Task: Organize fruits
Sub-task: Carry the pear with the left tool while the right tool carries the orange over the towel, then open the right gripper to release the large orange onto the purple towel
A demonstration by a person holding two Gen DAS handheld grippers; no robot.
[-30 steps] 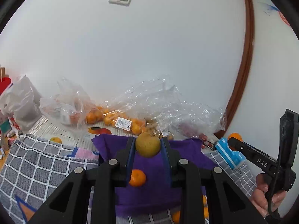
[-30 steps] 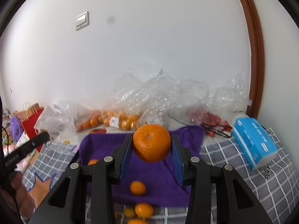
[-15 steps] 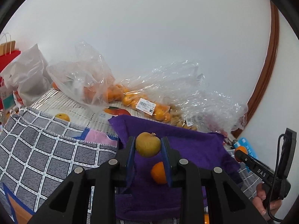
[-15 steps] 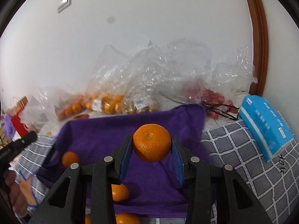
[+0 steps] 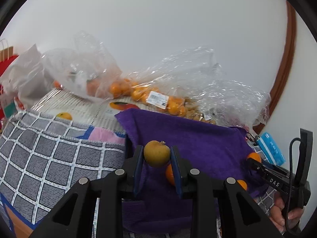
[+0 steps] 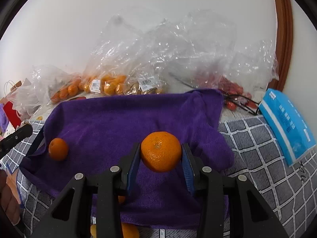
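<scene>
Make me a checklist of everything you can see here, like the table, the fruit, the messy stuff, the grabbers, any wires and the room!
Surface: purple towel over a checked cloth.
Job's things: yellow-brown fruit and big orange gripped; small orange loose on towel.
Clutter: plastic bags of fruit, blue tissue pack.
Grippers: left gripper and right gripper, each shut on fruit.
Cables: black cable on right gripper.
Surroundings: white wall.

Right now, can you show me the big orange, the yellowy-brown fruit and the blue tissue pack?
big orange (image 6: pixel 160 151), right wrist view, front skin.
yellowy-brown fruit (image 5: pixel 156 153), left wrist view, its middle.
blue tissue pack (image 6: pixel 287 125), right wrist view, top face.
</scene>
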